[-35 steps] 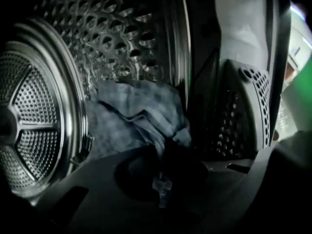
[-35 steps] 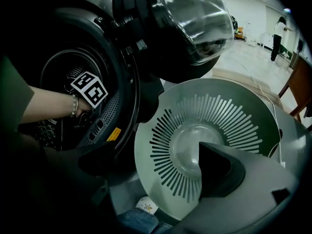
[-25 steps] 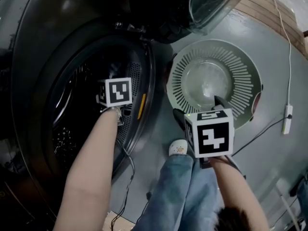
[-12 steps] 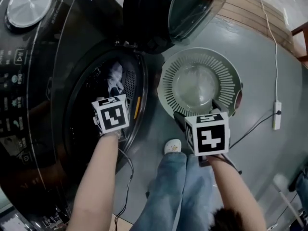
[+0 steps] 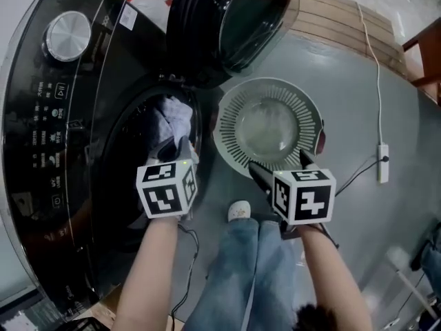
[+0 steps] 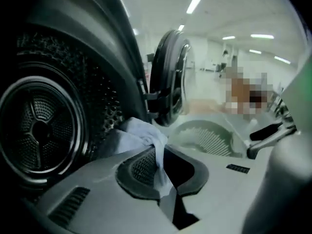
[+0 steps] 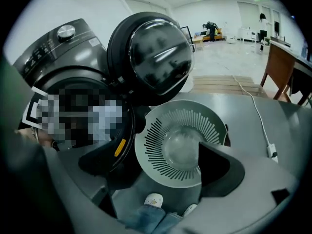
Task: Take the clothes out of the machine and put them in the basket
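Note:
The black washing machine (image 5: 62, 157) stands at the left with its round door (image 5: 234, 19) swung open. My left gripper (image 5: 182, 150) is shut on a pale crumpled cloth (image 5: 172, 116) at the drum's mouth. In the left gripper view the cloth (image 6: 144, 133) is pinched between the pads of the left gripper (image 6: 163, 165), with the steel drum (image 6: 39, 126) behind it. The pale green slotted basket (image 5: 234, 133) sits on the floor beside the machine. My right gripper (image 5: 282, 165) hovers over the basket's near rim, open and holding nothing. The basket (image 7: 161, 130) shows between the spread jaws of the right gripper (image 7: 163, 155).
A white cable with a small box (image 5: 379, 163) runs over the grey floor to the right of the basket. Wooden planks (image 5: 344, 16) lie beyond it. The person's jeans and a white shoe (image 5: 239, 211) are just below the basket.
My left gripper has drawn back out of the drum and risen, and it now has the pale cloth with it at the opening. The right gripper rose slightly over the basket.

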Demonstrator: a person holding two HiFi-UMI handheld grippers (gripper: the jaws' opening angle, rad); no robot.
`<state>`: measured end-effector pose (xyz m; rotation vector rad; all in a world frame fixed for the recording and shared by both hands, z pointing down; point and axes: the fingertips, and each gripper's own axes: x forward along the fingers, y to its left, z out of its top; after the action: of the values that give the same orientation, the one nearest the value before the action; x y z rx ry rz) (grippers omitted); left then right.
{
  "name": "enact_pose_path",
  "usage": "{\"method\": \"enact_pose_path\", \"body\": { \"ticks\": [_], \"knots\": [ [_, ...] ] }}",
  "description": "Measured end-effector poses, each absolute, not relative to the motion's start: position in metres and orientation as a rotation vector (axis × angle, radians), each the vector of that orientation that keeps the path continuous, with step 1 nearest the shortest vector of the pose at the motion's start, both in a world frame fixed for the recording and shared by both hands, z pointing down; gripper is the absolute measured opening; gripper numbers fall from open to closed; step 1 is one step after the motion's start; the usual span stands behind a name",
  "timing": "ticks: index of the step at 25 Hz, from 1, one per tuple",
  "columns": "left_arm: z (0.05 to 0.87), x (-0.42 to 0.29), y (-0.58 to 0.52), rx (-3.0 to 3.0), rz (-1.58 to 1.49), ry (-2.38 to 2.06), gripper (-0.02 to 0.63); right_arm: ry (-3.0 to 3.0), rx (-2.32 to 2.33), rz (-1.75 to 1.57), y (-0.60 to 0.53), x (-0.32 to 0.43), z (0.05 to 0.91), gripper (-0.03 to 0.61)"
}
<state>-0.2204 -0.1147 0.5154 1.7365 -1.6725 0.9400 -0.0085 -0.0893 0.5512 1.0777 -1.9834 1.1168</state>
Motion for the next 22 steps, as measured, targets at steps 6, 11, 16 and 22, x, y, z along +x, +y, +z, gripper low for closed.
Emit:
{"method": "enact_pose_path", "body": {
  "ticks": [6,11,16,22],
  "knots": [
    [0.491,-0.151,-0.122,1.888,0.820,-1.550,0.025,-1.950,1.148,1.151,-0.084,0.028,0.543,0.532],
    [0.477,-0.101,-0.130,1.968,0.742,-1.456,0.025,-1.917,1.226,1.194,-0.083,0.059,0.537,0.532],
    [0.462,-0.066,-0.139,2.030,0.699,-1.405,0.025,-1.885,1.279,1.207,-0.087,0.089,0.533,0.532],
    [0.438,-0.025,-0.148,2.104,0.647,-1.343,0.025,-1.887,1.323,1.185,-0.099,0.114,0.517,0.532]
  ]
}}
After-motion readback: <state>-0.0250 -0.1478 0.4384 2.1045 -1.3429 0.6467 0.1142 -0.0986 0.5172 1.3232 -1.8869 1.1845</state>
